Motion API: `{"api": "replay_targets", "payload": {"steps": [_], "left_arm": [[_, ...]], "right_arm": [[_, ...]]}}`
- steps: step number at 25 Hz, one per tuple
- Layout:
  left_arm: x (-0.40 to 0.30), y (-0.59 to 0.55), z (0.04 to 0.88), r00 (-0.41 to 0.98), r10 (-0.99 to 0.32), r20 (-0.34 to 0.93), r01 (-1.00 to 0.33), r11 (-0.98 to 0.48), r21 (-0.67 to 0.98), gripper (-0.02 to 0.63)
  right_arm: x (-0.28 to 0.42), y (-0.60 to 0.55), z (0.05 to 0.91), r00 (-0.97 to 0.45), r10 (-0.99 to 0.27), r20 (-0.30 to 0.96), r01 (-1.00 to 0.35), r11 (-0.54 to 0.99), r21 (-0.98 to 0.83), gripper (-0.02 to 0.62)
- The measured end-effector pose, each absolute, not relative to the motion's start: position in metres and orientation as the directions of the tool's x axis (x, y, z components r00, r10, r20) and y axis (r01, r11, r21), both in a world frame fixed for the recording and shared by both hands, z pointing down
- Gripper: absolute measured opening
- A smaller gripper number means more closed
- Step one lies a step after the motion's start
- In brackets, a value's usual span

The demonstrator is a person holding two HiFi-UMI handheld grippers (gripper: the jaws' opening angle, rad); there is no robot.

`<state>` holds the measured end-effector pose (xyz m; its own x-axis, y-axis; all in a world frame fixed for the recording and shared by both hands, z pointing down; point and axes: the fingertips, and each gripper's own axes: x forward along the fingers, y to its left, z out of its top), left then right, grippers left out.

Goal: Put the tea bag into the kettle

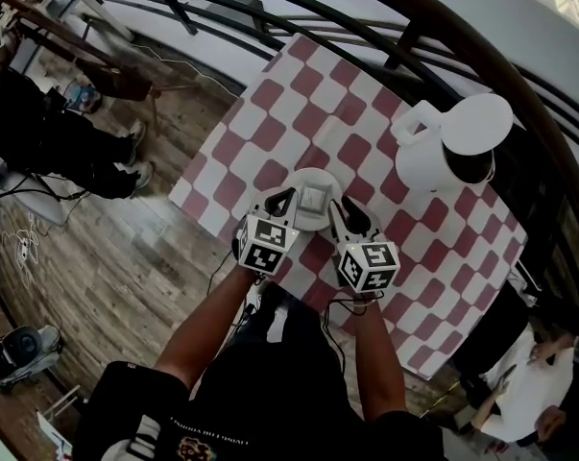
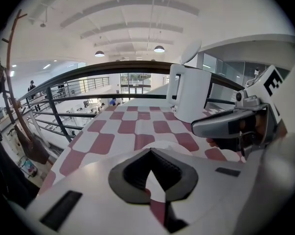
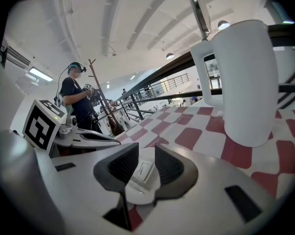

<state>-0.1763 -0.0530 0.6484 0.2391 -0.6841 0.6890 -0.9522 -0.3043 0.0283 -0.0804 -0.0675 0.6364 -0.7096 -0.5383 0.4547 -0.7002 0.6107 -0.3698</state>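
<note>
now one tea bag lies flat on one white saucer on the red-and-white checked table. one white kettle stands well apart, lid up. of two grippers, the left gripper has its jaws together at the saucer's rim. the right gripper keeps a narrow gap, with the tea bag just ahead of its tips, ungripped. each cube bears black square markers.

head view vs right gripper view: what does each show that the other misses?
Head view only: the wooden plank floor and the right hand-held gripper from outside. Right gripper view only: its jaws apart, the square white tea bag between them. Both: white plastic kettle with lid raised, round white plate, red-and-white checked tablecloth, left hand-held gripper.
</note>
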Motion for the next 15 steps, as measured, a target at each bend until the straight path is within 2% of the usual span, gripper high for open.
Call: {"api": "replay_targets", "payload": {"steps": [15], "left_arm": [[-0.178, -0.035, 0.700, 0.236, -0.595, 0.768, -0.954, -0.294, 0.065, -0.002]], "right_arm": [[-0.098, -0.046, 0.695, -0.704, -0.399, 0.588, -0.680, 0.617, -0.395, 0.109]]}}
